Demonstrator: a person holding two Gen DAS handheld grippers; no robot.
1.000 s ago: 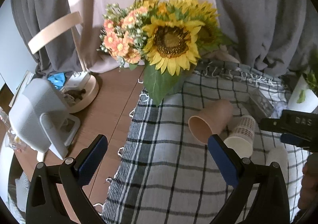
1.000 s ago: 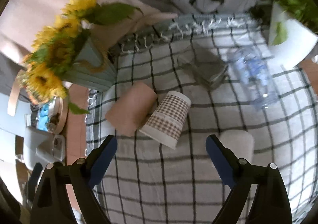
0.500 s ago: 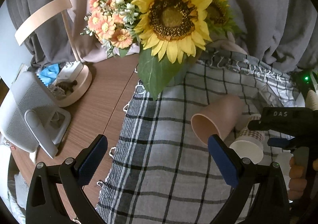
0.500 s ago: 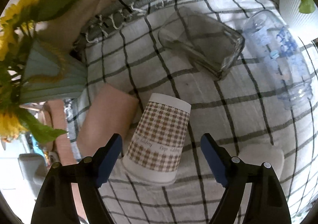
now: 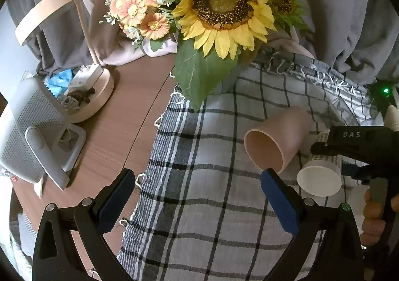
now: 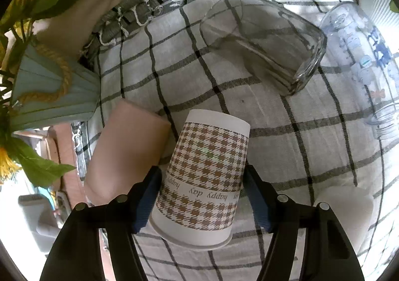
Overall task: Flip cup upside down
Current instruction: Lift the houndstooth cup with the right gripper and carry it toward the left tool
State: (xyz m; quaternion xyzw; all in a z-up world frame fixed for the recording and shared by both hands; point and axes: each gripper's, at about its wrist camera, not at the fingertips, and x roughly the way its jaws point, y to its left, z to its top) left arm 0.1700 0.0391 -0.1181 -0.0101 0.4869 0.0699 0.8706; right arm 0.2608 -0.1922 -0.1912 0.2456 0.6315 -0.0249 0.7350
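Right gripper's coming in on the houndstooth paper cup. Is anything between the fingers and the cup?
Nothing visible. The right gripper already straddles the houndstooth paper cup, a blue pad at each side of it. The pink cup lies close beside the left finger, so room is tight there.

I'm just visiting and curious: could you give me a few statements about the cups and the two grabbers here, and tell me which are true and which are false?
1. The checked cup lies on its side between the right gripper's jaws. True.
2. The pink cup stands upright. False: it lies on its side, mouth toward the left camera.
3. The left gripper holds a cup. False: its jaws are open and hold nothing.
4. A glass lies on its side on the cloth. True.
5. The pink cup lies right of the checked cup in the right view. False: it is to the left.
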